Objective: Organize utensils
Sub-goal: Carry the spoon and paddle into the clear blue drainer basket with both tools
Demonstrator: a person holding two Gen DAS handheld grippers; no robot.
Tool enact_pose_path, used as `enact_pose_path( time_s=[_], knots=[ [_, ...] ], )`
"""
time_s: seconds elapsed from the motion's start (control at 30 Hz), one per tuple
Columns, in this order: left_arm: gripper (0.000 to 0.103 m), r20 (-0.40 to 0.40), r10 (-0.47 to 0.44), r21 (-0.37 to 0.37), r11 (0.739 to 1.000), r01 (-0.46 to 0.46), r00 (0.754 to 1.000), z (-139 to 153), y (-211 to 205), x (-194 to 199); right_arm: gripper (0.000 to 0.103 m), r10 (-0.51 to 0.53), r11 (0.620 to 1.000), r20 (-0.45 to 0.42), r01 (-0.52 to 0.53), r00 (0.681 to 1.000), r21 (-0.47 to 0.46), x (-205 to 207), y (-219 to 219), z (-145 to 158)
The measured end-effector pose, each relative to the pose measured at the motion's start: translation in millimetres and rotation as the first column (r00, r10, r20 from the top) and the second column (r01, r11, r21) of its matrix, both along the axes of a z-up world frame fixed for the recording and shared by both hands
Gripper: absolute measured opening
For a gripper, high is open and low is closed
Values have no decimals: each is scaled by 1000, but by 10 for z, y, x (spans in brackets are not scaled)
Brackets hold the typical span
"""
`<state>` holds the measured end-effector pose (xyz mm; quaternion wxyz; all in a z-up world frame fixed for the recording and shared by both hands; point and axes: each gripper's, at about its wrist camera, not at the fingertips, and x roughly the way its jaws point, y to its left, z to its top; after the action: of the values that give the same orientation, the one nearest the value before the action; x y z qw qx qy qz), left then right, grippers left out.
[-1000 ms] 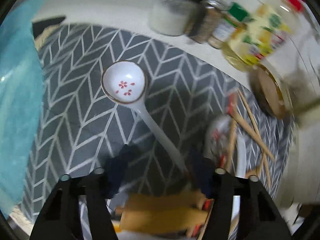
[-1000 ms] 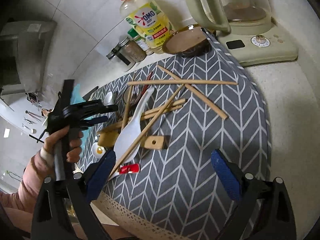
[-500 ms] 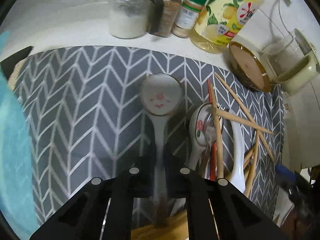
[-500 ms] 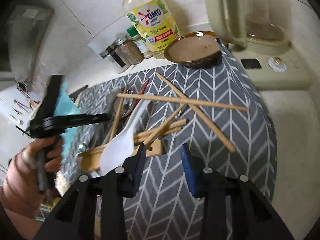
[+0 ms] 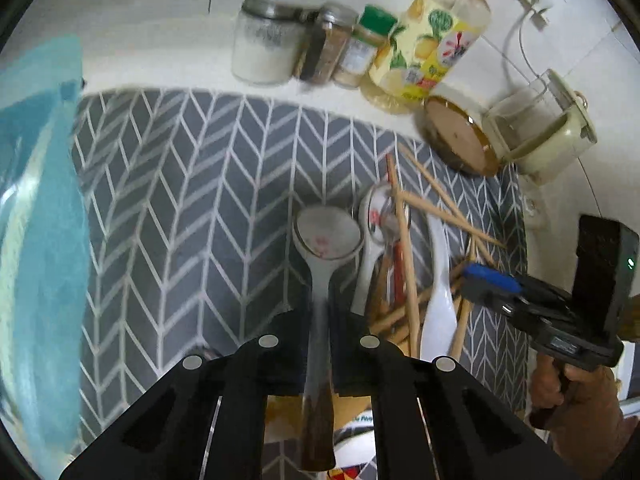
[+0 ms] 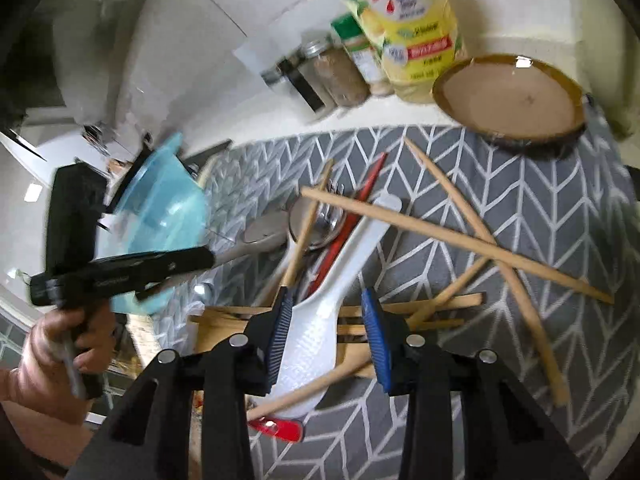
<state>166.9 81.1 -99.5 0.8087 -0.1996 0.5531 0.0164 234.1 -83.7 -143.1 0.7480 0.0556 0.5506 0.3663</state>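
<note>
In the left wrist view, the left gripper (image 5: 319, 344) is pinched on the handle of the flowered ceramic spoon (image 5: 326, 240), whose bowl hangs over the grey herringbone mat (image 5: 192, 184), just left of the utensil pile (image 5: 416, 276); to my eye that is one piece in hand and none sorted yet. Chopsticks, a second patterned spoon and the white rice paddle (image 5: 438, 280) lie crossed right of the held spoon. In the right wrist view, the right gripper (image 6: 328, 332) straddles the rice paddle's blade with its blue pads spread and a gap on each side, not yet gripping. Right of the paddle, loose wooden chopsticks (image 6: 460, 240) remain scattered, so most tidying is left.
</note>
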Motion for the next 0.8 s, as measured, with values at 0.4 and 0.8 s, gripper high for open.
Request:
enact_pose_path(
  time_s=[0.4, 0.8],
  knots=[
    [50, -22, -69, 116, 991, 72, 997, -157, -172, 79, 15, -99, 991, 12, 98, 995, 88, -46, -27, 49],
    [47, -8, 134, -104, 986, -134, 991, -247, 199, 281, 11, -183, 972, 26, 177, 983, 156, -176, -415, 230]
  ],
)
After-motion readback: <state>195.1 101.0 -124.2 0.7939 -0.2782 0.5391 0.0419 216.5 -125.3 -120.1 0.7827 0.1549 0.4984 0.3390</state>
